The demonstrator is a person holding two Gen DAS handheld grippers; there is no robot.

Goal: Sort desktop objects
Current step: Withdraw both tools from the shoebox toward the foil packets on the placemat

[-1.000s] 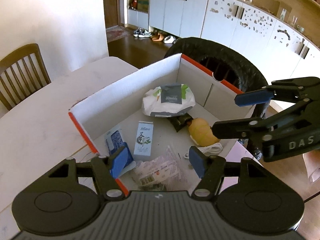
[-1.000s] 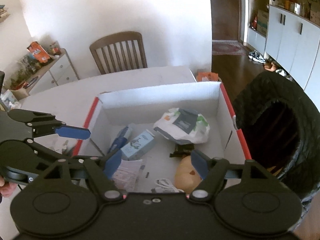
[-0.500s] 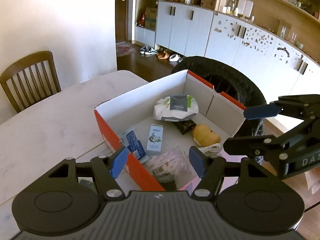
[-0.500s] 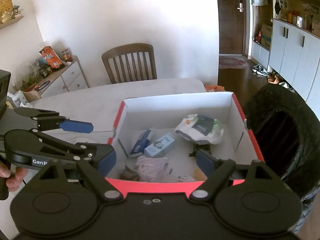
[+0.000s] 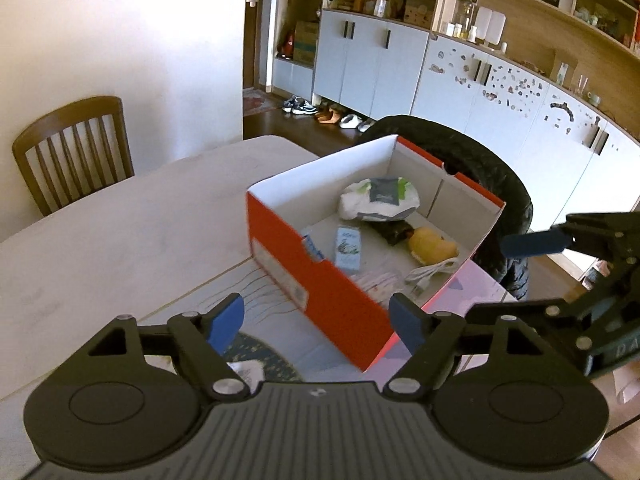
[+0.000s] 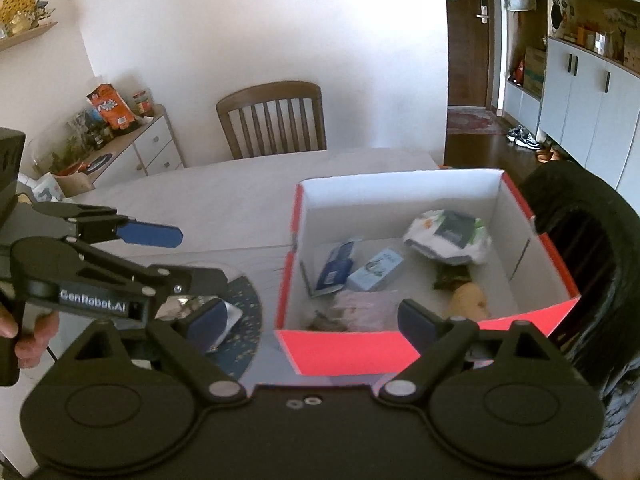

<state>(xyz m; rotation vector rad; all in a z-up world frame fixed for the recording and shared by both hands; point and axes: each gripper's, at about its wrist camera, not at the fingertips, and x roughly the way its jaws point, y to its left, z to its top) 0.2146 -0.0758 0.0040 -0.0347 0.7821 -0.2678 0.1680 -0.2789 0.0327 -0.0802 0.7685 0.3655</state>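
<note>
A red cardboard box (image 5: 320,292) (image 6: 348,350) with a white inside stands on the pale table. In it lie a white wipes packet (image 5: 378,200) (image 6: 448,236), a light blue carton (image 5: 347,250) (image 6: 376,276), a blue packet (image 6: 336,268), a yellow object (image 5: 432,245), a dark wrapper (image 5: 394,231) and a white cable (image 5: 430,274). My left gripper (image 5: 316,322) (image 6: 180,258) hangs in front of the box's near corner, its jaws opening with nothing held. My right gripper (image 6: 312,324) (image 5: 516,276) hovers before the box's red wall, jaws also opening and empty.
A dark speckled round mat (image 6: 244,320) (image 5: 264,356) lies left of the box with a crumpled foil wrapper (image 6: 188,306) on it. A wooden chair (image 6: 272,120) stands behind the table. A black tyre-like round thing (image 6: 580,240) sits right of the box. A person's hand (image 6: 32,336) holds the left gripper.
Both grippers have pulled back from over the box to in front of it, so its red outer walls show. Both pairs of jaws stand wider than before.
</note>
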